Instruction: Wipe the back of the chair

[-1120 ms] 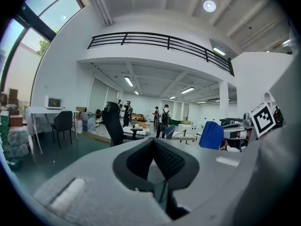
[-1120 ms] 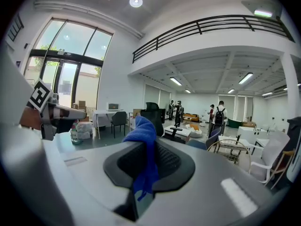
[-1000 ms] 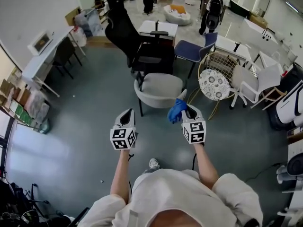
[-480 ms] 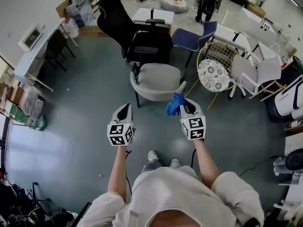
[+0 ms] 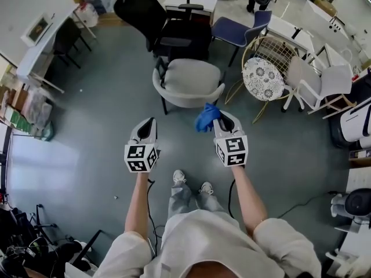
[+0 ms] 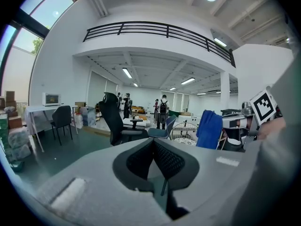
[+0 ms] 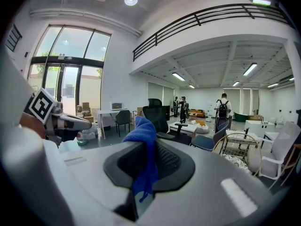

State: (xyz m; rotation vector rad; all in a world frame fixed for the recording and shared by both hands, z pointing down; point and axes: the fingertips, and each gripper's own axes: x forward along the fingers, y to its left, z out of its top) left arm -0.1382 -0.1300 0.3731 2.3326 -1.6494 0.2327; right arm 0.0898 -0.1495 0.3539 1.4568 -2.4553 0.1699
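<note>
A grey tub chair (image 5: 188,81) with a curved back stands on the floor ahead of me, its back rim facing me. My right gripper (image 5: 223,120) is shut on a blue cloth (image 5: 205,118), which bunches up at its tip just short of the chair's back; the cloth (image 7: 145,155) hangs between the jaws in the right gripper view. My left gripper (image 5: 148,126) is shut with nothing in it, held over the floor left of the cloth. From the left gripper view the cloth (image 6: 209,129) shows at the right.
A black office chair (image 5: 152,25) stands behind the grey one, with a blue chair (image 5: 239,29) and a wire chair with a patterned cushion (image 5: 262,78) to the right. White chairs (image 5: 317,84) crowd the far right. A desk (image 5: 42,44) lines the left wall.
Both grippers and the view have shifted forward toward the grey chair. The blue cloth stays held in the right gripper, now nearer the chair's back.
</note>
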